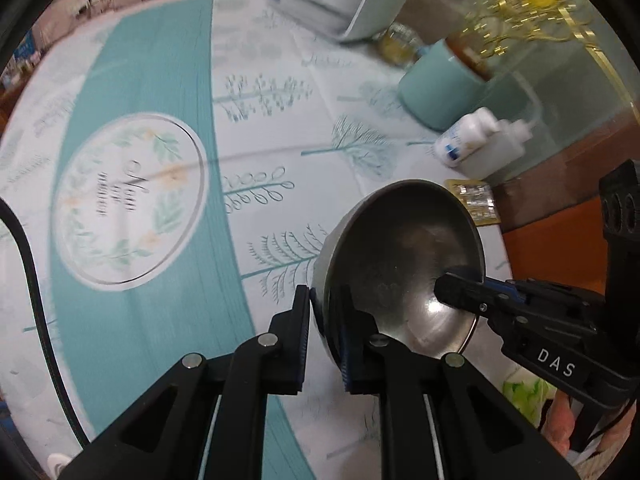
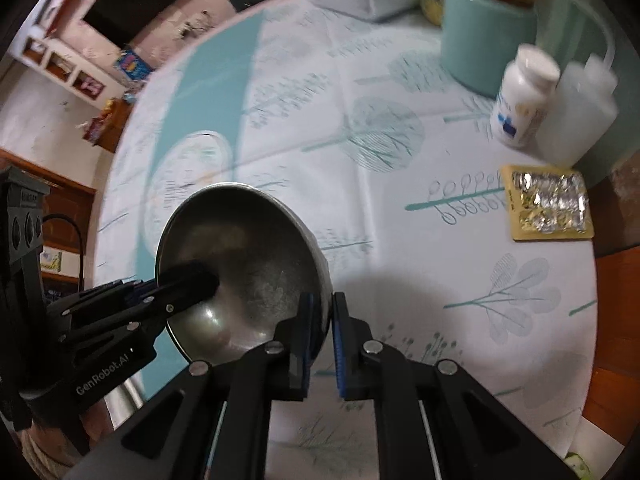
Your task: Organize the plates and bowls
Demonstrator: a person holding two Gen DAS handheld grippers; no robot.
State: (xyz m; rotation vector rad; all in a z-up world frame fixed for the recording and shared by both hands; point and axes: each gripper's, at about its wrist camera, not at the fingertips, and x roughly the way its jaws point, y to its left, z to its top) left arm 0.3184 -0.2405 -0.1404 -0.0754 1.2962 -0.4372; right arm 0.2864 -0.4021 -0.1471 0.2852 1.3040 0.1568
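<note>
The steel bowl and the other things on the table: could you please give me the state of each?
steel bowl: tilted, off the table, rim pinched on two sides.
left gripper: shut on the bowl's rim.
right gripper: shut on the opposite rim.
pill bottle: upright, capped.
blister pack: lying flat.
teal pot: upright.

The surface [image 2: 400, 208] has a leaf-printed cloth; on it stand a teal pot [image 2: 484, 40], a white bottle [image 2: 522, 100] and a foil pill pack [image 2: 548, 204].

Right gripper [image 2: 323, 332] clamps steel bowl [image 2: 244, 268] rim; left gripper [image 2: 200, 280] grips opposite rim.
</note>
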